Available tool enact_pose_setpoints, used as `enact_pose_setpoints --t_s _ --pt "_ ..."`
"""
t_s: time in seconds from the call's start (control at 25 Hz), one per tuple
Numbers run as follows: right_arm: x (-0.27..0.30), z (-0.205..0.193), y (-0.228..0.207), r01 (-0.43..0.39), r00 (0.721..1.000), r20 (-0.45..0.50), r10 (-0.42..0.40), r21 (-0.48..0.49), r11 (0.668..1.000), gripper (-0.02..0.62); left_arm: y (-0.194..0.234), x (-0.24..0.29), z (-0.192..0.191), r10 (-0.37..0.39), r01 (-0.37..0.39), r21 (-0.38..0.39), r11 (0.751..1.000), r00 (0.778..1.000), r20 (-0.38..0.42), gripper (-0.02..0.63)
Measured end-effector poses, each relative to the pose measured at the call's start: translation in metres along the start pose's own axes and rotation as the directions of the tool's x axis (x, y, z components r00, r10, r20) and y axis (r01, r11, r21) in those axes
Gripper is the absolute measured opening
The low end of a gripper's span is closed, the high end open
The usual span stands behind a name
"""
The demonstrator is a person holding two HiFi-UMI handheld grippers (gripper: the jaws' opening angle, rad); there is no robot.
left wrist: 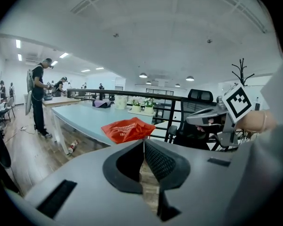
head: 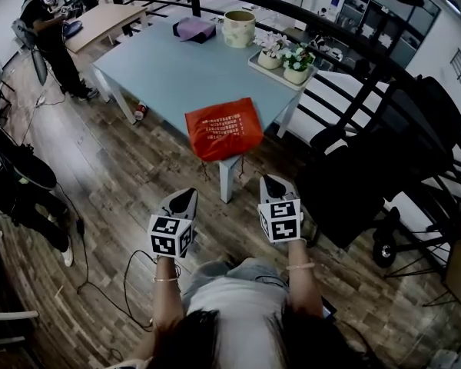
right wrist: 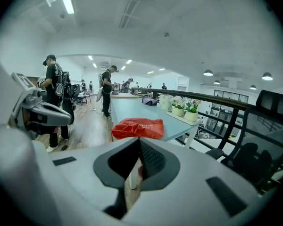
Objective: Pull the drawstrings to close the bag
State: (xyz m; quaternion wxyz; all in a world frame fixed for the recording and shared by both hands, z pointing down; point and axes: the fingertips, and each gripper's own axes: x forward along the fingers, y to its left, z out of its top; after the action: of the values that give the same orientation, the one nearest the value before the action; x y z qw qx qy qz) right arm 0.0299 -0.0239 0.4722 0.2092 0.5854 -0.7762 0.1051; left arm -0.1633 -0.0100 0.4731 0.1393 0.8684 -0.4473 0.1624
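Head view: flat red fabric drawstring bag [head: 223,127] lies at the pale blue worktop's [head: 177,75] near corner, likely for easy reach; left claw [head: 188,196] and right claw [head: 273,183] hover well short. Left gripper view: jaws clenched, empty. Right gripper view: likewise clenched on nothing.

Open-plan office. Long pale blue rectangular table [head: 177,75], centre; light wooden desk [head: 100,18] with a person in black [head: 50,37] standing beside it, upper left; black high-backed office chair [head: 422,121], right; curved black metal railing [head: 307,18], top; brown wood-plank floor [head: 115,175]; round ceiling lamps [left wrist: 143,75].
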Motion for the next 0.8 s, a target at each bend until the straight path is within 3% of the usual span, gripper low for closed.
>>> enact_pose_setpoints --t_s 0.44,0.8 --pt "-0.043 0.02 0.005 -0.106 0.989 0.091 0.112 -0.066 0.992 0.026 -0.046 -0.021 0.031 0.085 -0.085 0.004 0.996 0.992 0.089 0.023" --pt "-0.088 0.018 -0.016 -0.132 0.981 0.134 0.142 -0.078 0.988 0.026 -0.09 -0.049 0.03 0.158 -0.16 0.006 0.987 0.979 0.129 0.023"
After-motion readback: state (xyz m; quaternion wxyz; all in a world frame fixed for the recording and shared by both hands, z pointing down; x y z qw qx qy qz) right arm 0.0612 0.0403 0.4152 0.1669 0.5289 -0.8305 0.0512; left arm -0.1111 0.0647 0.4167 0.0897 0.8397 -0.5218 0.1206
